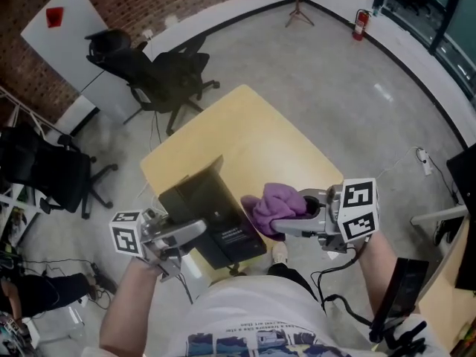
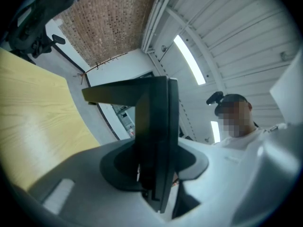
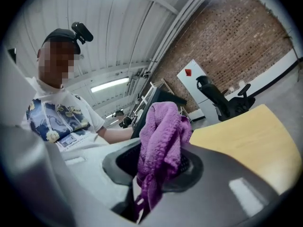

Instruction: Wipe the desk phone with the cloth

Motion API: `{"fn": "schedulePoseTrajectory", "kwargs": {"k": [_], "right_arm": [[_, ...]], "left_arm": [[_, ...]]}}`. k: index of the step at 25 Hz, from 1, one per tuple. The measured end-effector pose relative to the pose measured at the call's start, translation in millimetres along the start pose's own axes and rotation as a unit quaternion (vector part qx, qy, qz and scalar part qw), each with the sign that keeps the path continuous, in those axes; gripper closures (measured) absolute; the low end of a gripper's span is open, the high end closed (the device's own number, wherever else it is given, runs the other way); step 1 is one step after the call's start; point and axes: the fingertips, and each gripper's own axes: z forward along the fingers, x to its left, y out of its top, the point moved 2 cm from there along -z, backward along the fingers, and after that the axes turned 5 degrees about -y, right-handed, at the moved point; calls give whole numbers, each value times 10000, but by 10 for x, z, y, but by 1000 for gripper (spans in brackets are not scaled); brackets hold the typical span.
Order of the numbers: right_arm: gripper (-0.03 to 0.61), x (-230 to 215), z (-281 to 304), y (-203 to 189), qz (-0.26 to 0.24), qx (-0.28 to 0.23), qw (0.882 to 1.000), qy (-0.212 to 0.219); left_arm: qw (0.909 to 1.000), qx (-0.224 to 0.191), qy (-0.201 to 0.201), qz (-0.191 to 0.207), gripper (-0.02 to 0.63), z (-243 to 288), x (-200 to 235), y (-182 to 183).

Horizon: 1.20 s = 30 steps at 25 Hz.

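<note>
The black desk phone is tilted up at the near edge of the yellow table. My left gripper is shut on its left side. In the left gripper view the phone's thin dark edge stands upright between the jaws of that gripper. My right gripper is shut on a bunched purple cloth, which hangs just right of the phone and close to its edge. The right gripper view shows the cloth bulging out of the jaws of the right gripper, over the table.
Two black office chairs stand beyond and left of the table. A whiteboard leans on the brick wall. A fire extinguisher sits at the far right. Cables trail on the floor at the lower left.
</note>
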Motion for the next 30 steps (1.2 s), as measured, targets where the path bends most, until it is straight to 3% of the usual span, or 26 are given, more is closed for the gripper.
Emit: {"fn": "schedulePoseTrajectory", "kwargs": {"k": [4, 9, 17, 30], "right_arm": [[472, -200, 51, 313, -14, -471, 9988, -93], [472, -181, 287, 399, 177, -620, 9973, 364], [474, -133, 384, 105, 350, -227, 9965, 723], [474, -62, 202, -393, 677, 15, 9966, 474]], "left_arm": [[10000, 50, -71, 19, 436, 124, -53, -51], [9999, 85, -99, 0, 436, 217, -94, -137], [9997, -229, 61, 14, 436, 113, -44, -58], [9985, -463, 290, 39, 436, 8, 54, 79]]}}
